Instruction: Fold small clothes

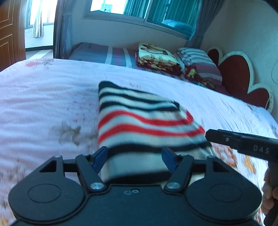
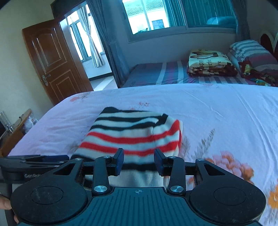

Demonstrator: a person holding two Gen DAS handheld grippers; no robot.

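Bedroom w/ bright daylight thru window [image 2: 156, 15], grey curtains [image 2: 104, 26] beside it; brown wood door [image 2: 50, 57] open at left; pink floral bedsheet [image 2: 208, 107]; red heart-shaped headboard [image 1: 239, 74].

Black hand-held gripper [image 1: 134, 160], blue fingertips [image 1: 99, 159]

The garment [image 1: 139, 121] has white, black and red stripes with a pale grey hem. The sheet [image 1: 43, 90] is pale pink with faded floral print, orange blooms nearest. The fingers [image 2: 119, 161] carry blue pads on black. The door [image 2: 52, 59] is reddish-brown wood.
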